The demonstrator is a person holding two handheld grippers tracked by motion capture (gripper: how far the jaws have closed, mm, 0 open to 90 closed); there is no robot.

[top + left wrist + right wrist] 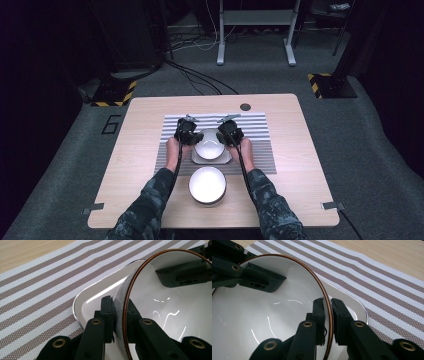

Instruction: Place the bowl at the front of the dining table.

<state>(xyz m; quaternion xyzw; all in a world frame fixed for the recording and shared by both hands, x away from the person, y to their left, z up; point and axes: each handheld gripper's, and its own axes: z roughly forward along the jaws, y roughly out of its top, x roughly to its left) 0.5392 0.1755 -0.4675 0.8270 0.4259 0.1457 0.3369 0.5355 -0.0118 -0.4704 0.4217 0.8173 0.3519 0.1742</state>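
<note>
High view above the table (150,107), facing forward-down; both gripper views close, opposite sides, sharing the bowl (160,305).

Table: your light wood table (135,165) stands on grey carpet.
Mat: striped mat (260,131) in the middle.
Bowl: white bowl (207,185) near you.

Overhead light brightens the table (150,150), surroundings fall dark; white glare streaks the bowl (262,315).

Pale wood surface (135,150) before me, striped placemat (252,125) at its centre, second white bowl (207,184) at six o'clock, dark cable hole (245,106) at twelve, grey carpet (380,165) around, black cables (200,77) beyond.
</note>
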